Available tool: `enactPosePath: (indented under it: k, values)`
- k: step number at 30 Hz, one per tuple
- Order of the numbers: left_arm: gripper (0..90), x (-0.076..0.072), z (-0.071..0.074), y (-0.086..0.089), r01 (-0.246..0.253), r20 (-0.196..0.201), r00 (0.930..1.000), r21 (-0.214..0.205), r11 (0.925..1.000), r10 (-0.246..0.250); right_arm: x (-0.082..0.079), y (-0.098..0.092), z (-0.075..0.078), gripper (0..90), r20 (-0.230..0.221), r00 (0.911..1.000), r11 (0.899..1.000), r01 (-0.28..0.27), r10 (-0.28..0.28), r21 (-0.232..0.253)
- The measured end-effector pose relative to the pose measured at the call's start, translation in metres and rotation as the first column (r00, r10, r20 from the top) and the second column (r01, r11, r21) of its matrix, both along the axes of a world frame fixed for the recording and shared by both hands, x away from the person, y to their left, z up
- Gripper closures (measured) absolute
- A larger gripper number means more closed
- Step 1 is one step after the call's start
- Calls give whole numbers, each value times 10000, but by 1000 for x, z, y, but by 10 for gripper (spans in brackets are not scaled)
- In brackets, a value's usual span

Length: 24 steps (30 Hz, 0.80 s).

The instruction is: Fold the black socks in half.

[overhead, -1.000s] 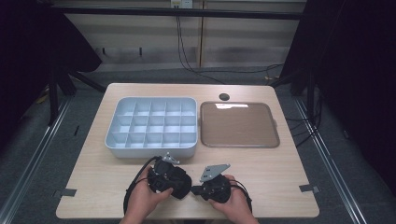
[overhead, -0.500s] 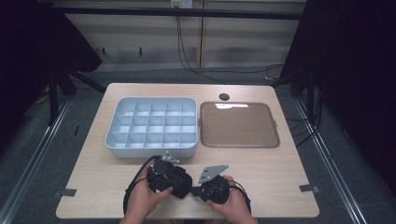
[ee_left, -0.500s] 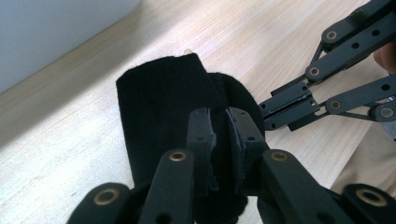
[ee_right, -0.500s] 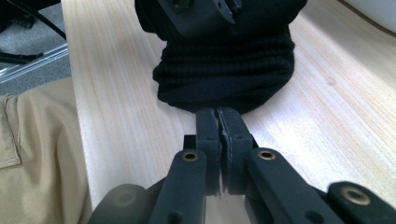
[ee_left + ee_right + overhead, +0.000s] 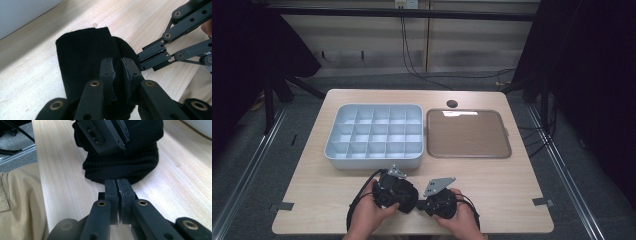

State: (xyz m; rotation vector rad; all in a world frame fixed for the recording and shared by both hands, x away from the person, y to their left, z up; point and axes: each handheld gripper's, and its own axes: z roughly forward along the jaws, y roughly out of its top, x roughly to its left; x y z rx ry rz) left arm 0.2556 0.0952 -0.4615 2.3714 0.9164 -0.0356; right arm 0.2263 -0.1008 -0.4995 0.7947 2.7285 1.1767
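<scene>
A: Item one, near edge of the table (image 5: 512, 200): the black fabric piece (image 5: 85, 65), a soft knit like a sock, lying on the wood between both tools.

B: Left gripper (image 5: 119, 75)?

A: Jaws nearly together, pinching a fold of the black fabric piece; the cloth bulges up past the pads. In the high view the left gripper sits just before the person's left hand (image 5: 369, 212).

B: Right gripper (image 5: 119, 192)?

A: Jaws pressed together at the lower rim of the same fabric. Whether a thin edge is caught between the pads cannot be told.

B: Farther back?

A: A pale blue compartment tray (image 5: 374, 135) at centre-left; beside it on the right, a brown flat tray (image 5: 468, 134); behind that, a round dark hole (image 5: 452, 103) in the tabletop.
</scene>
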Motion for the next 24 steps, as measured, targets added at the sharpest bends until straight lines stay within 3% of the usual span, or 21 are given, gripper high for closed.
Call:
enactPosePath:
  k: [8, 10, 24]
  values:
    - [727, 1, 4, 2, -118, -224, 9997, -232, 9997, 113, 0, -1, 0, 866, -24, 10000, 10000, 8, -8, 29]
    - [720, 2, 7, 4, 69, -197, 9998, -66, 10000, -70, 1, -1, 0, 866, 29, 10000, 10000, -2, 2, 24]
    - [632, 4, 17, 9, -208, -242, 9995, -421, 9989, 198, 2, -4, 0, 861, -68, 9999, 9999, 128, -127, 71]
